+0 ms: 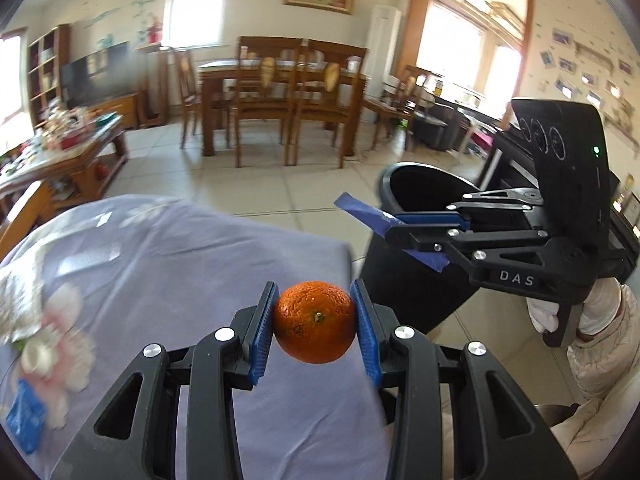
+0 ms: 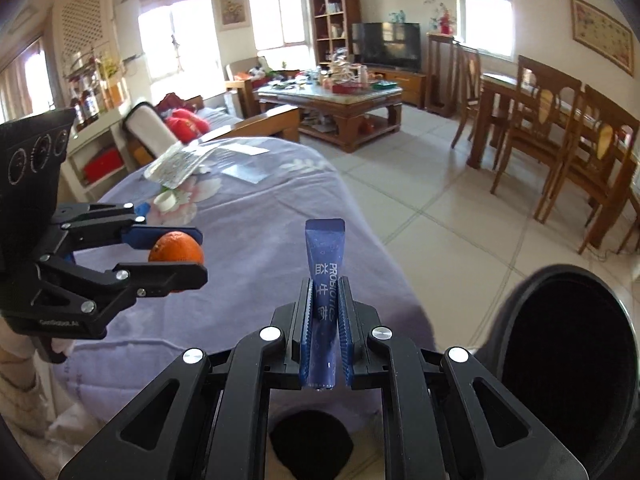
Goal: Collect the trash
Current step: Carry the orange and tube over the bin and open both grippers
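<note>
Centrally in the lower half of the left wrist view, the left claw (image 1: 315, 322) grips an orange mandarin (image 1: 315, 322) between its blue ribbed pads (image 1: 262, 336), one pad pressed on each side of the fruit. Below the fruit lies a lilac floral bedspread (image 1: 192, 264) covering a bed. At the left edge of that frame, blurred, lie a crumpled clear wrapper (image 1: 16, 308), a small white cap (image 1: 38, 358) and a blue packet (image 1: 26, 420).

At centre right of the same view, the right claw (image 1: 394, 226) is narrow, closed on a dark blue probiotics sachet (image 1: 360, 210), whose end projects to the left past the fingertips. Behind it stands a black trash bin (image 1: 400, 280) with its mouth open; the sachet hangs in front of the bin's rim. A white-gloved hand (image 1: 592, 308) holds the right claw's handle at the right edge.

Centrally in the right wrist view, the sachet (image 2: 325, 280) stands upright between the nearly shut pads, printed lettering facing the camera. The bin (image 2: 560, 344) occupies the lower right corner, beside the bed. At middle left, the left claw (image 2: 188, 252) holds the mandarin (image 2: 176, 248) above the bedspread (image 2: 260, 216). Farther up the bed lie the clear wrapper (image 2: 176, 164), the white cap (image 2: 166, 200) and flat paper sheets (image 2: 246, 172).
</note>
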The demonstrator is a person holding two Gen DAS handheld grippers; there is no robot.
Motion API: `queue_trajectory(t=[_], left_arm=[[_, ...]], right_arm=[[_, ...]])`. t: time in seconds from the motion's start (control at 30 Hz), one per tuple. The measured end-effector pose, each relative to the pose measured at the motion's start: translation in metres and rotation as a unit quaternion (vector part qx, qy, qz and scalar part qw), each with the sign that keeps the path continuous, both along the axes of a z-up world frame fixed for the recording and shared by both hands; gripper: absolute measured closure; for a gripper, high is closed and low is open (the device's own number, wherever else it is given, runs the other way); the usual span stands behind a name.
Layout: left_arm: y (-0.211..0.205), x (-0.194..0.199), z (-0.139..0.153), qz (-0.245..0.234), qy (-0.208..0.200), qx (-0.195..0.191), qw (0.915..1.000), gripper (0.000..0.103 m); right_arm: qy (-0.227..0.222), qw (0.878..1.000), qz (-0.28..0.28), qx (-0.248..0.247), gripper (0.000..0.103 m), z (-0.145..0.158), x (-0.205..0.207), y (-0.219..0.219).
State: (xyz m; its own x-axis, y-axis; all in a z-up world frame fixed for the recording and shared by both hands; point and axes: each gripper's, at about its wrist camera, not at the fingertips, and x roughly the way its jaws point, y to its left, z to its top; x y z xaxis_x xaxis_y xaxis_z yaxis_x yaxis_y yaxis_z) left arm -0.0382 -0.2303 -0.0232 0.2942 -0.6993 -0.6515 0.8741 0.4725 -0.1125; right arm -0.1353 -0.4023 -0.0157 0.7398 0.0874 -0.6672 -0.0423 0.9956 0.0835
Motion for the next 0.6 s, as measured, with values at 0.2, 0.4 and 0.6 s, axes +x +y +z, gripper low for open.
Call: queue_trajectory(t=[0.2,0.4,0.6], left_arm=[[-0.079,-0.029,-0.003,-0.073,-0.007,0.003,0.9973,0.065],[-0.133,-0.050,-0.009,-0.122,0.003,-0.008,0.9925,0.065],[-0.183,-0.060,-0.018,-0.149,-0.002,-0.002,0.9888,0.065]], right_arm=[[-0.007,0.996,-0.081,0.023,0.090,-0.007,-0.052,-0.085],[-0.009,0.990,-0.134,0.041,0.090,-0.020,-0.094,-0.143],[-0.003,0.984,-0.167,0.058,0.090,-0.037,-0.119,-0.181]])
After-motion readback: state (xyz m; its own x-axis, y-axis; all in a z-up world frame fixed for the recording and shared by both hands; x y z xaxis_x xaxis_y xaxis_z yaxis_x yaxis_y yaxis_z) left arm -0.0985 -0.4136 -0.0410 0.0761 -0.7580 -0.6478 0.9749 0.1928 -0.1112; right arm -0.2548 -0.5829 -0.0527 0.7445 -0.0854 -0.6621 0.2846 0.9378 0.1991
